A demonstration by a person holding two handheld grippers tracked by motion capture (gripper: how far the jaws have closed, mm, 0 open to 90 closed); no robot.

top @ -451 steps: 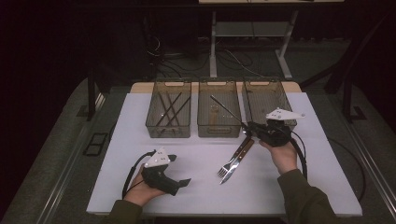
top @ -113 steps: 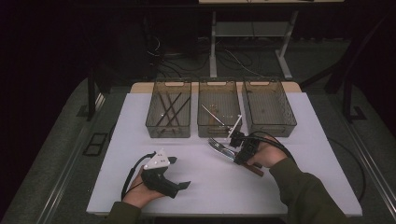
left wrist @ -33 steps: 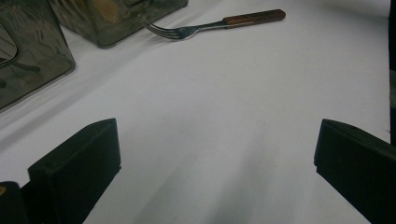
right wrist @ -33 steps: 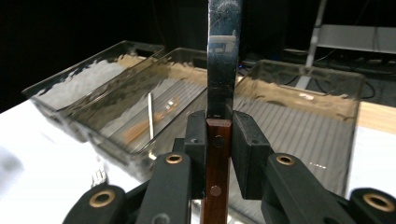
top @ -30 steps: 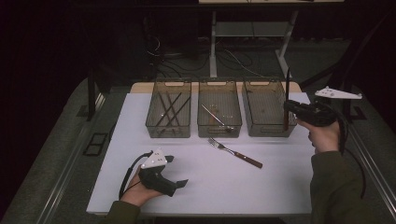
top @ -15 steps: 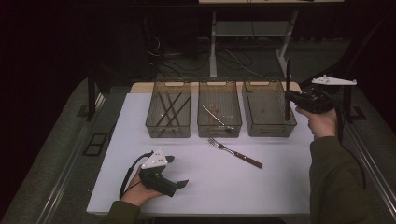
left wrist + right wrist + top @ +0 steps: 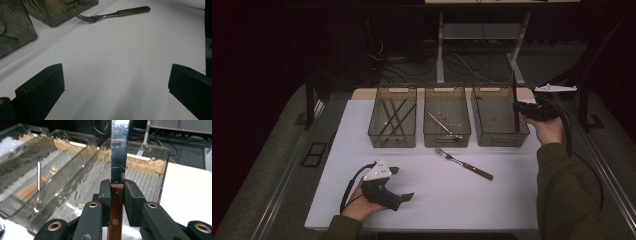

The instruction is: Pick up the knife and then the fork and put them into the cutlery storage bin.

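A knife with a brown wooden handle and a steel blade (image 7: 120, 152) stands upright, blade up, with my right gripper (image 7: 117, 187) shut on the top of its handle. In the high view the right gripper (image 7: 518, 106) holds the knife (image 7: 514, 87) over the right side of the right-hand clear bin (image 7: 499, 141). A fork (image 7: 463, 163) with a wooden handle lies on the white table in front of the middle bin (image 7: 447, 141). My left gripper (image 7: 402, 184) rests on the table near the front edge, open with nothing between its jaws, (image 7: 115, 82) pointing toward the fork (image 7: 112, 15).
The left bin (image 7: 393, 142) holds several dark utensils, and a metal utensil lies in the middle bin. The white table top (image 7: 512, 210) is bare in front of the fork. Dark floor, cables and a table frame lie beyond the bins.
My right gripper has shifted slightly left with the knife, closer over the right bin. The fork and the left gripper have stayed where they were.
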